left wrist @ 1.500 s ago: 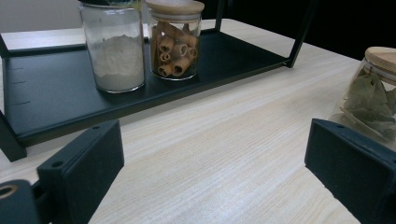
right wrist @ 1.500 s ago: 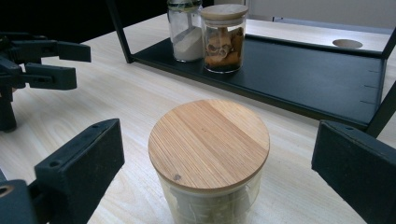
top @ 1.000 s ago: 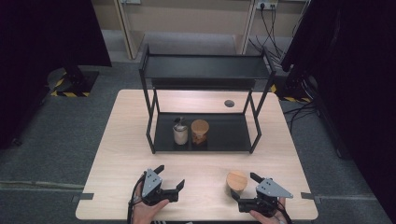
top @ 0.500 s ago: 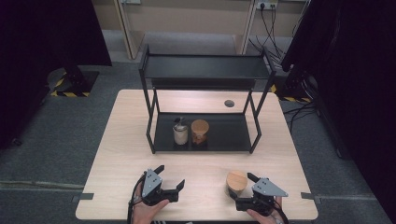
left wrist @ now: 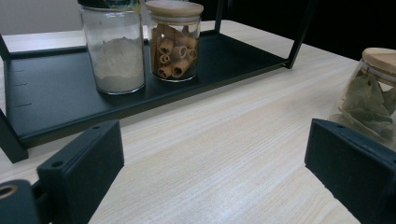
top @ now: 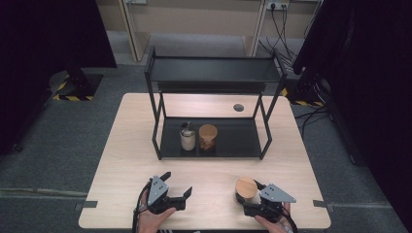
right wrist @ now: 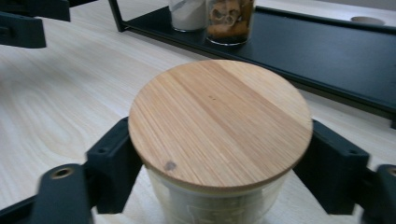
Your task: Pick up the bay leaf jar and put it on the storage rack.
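Glass jar with a round wooden lid [top: 246, 190] stands on the pale wooden table [top: 121, 145], in front of the black metal shelf rack [top: 214, 77] toward its right end. Since the earlier frame the right claw [top: 243, 203] has just been closing and now clamps the jar's sides. Left of the jar, the left claw [top: 179, 183] keeps its place, jaws apart on nothing.

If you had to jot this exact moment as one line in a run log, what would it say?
right gripper: jaws just closed on bay-leaf jar, standing on table | left gripper: open, holding nothing | shelf rack: powder jar, cinnamon jar
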### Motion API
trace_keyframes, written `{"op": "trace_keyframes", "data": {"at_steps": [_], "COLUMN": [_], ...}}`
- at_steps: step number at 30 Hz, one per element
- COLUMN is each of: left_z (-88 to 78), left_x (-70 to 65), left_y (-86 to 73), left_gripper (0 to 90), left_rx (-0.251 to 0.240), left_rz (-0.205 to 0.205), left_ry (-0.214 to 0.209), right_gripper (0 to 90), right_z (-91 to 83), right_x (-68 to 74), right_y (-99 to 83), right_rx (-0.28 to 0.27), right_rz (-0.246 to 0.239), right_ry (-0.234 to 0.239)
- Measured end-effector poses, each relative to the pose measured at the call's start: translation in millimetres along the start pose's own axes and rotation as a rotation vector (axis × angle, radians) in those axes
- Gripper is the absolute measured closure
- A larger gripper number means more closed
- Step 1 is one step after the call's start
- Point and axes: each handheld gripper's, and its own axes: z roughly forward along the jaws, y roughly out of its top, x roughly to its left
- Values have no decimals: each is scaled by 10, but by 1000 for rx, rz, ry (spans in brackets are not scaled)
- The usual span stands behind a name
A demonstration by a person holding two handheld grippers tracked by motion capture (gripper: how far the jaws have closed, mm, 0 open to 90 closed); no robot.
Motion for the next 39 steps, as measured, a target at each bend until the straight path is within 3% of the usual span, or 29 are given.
{"op": "trace_keyframes", "data": {"at_steps": [6, 12, 25, 39], "left_z": [1, 2, 9, 12], "left_x": [3, 1, -3, 4], "left_y": [1, 1, -3, -4], "left_gripper": [37, 37, 37, 37], "left_rx": [0, 2, 4, 4], "left_rz": [-1, -1, -3, -5], "left_ry": [0, 1, 2, 1], "right_gripper": [252, 253, 253, 253], "right_z": [-18, -75, -141, -65], "right_x": [33, 54, 2, -106], "right_y": [40, 84, 220, 440], "right_rx": [11, -21, -46, -57], "right_rz": [-37, -57, -53, -32], "right_ry": [-6, 5, 11, 8]}}
